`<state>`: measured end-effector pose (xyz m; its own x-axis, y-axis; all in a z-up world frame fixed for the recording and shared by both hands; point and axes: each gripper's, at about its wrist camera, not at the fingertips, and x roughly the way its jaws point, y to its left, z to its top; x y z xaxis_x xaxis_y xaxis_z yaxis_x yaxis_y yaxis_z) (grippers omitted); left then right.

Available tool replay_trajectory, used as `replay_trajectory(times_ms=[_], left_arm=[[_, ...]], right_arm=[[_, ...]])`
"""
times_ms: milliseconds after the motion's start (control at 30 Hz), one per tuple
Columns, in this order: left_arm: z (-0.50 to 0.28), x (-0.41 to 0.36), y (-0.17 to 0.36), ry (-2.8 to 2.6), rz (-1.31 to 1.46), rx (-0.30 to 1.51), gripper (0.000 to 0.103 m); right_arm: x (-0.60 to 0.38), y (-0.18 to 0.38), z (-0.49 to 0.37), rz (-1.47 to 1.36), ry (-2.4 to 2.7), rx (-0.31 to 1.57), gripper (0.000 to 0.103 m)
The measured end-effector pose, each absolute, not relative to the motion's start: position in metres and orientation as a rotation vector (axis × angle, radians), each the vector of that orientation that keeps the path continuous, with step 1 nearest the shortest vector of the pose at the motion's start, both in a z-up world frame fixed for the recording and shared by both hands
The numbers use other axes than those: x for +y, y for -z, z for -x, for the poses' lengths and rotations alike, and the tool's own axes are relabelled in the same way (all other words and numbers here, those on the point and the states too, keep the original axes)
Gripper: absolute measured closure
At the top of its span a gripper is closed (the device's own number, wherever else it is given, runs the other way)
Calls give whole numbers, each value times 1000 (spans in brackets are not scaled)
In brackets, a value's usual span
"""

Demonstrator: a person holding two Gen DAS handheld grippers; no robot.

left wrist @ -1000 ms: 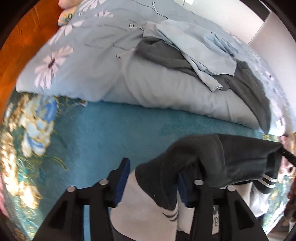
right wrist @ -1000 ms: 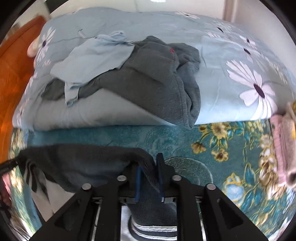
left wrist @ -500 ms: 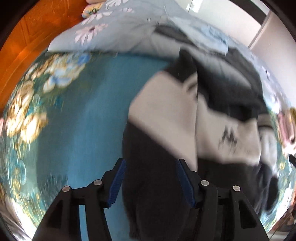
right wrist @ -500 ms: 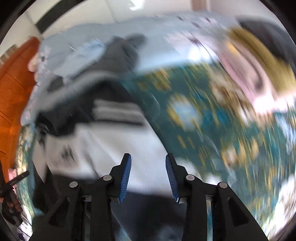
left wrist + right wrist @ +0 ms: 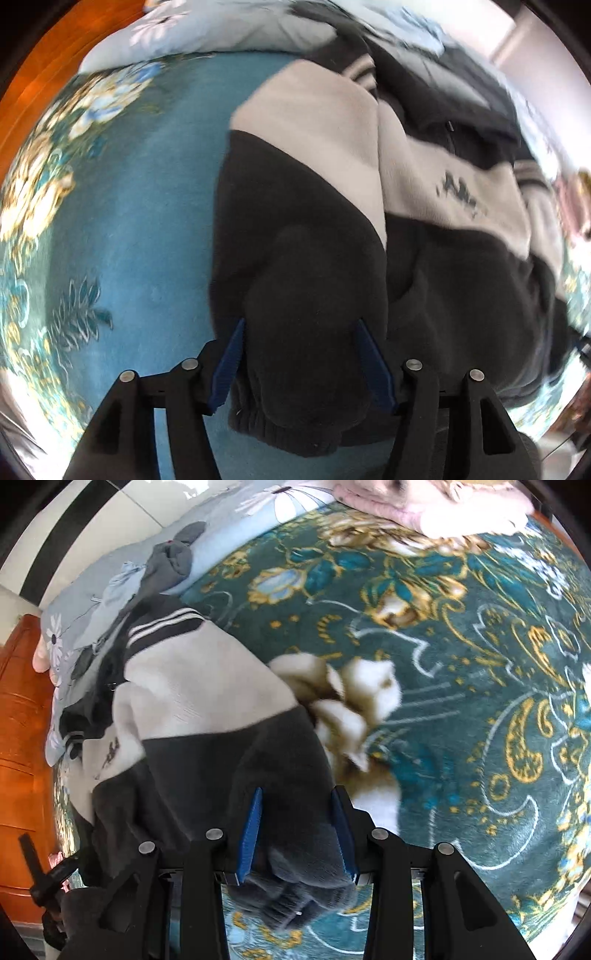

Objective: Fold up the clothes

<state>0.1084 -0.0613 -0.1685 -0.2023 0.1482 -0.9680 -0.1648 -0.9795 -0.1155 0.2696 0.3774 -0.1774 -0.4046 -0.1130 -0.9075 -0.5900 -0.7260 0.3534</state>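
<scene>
A black and off-white sweatshirt lies spread on the teal floral bedspread. It also shows in the right wrist view, with striped trim at its far end. My left gripper is open, its blue pads either side of a black sleeve cuff lying on the bed. My right gripper is open too, its pads either side of the other dark sleeve end. Neither pair of pads presses the cloth.
A light blue flowered duvet with grey and pale blue clothes heaped on it lies at the far side. Pink folded cloth sits at the far right. An orange wooden headboard borders the left.
Both grippers opened and let go of the sweatshirt, which dropped flat onto the bedspread. Both grippers have tilted down over its sleeve ends.
</scene>
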Motion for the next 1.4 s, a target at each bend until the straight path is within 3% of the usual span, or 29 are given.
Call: replay_trajectory(times_ms=[100, 167, 200, 400, 567, 700, 967, 1067, 1100, 1133, 1233, 1400], left_arm=[[-109, -57, 169, -2259, 1833, 29, 40], [-109, -58, 168, -2262, 1818, 36, 63], [-108, -60, 167, -2267, 1819, 32, 84], [-85, -108, 140, -2395, 1754, -177, 91], [-44, -201, 103, -2614, 1702, -474, 91], [-21, -252, 93, -2748, 1715, -551, 91], [4, -281, 105, -2735, 1799, -876, 87], [1, -275, 112, -2687, 1807, -955, 70], [-2, -275, 114, -2673, 1794, -994, 55], [-8, -276, 116, -2661, 1762, -1050, 47], [-33, -275, 121, -2600, 1685, -1196, 46], [-75, -261, 130, -2485, 1681, -1271, 44]], right_arm=[[374, 174, -269, 1504, -2220, 932, 61], [374, 175, -270, 1502, -2213, 934, 61], [375, 176, -270, 1500, -2207, 942, 61], [377, 178, -269, 1503, -2202, 945, 61], [381, 180, -270, 1499, -2185, 965, 61], [386, 183, -271, 1500, -2165, 970, 61], [393, 177, -279, 1494, -2153, 956, 61], [397, 175, -286, 1494, -2153, 964, 61], [398, 175, -289, 1495, -2156, 975, 61], [398, 175, -291, 1495, -2158, 987, 61], [397, 187, -296, 1519, -2134, 1034, 61], [384, 199, -294, 1530, -2138, 1100, 61]])
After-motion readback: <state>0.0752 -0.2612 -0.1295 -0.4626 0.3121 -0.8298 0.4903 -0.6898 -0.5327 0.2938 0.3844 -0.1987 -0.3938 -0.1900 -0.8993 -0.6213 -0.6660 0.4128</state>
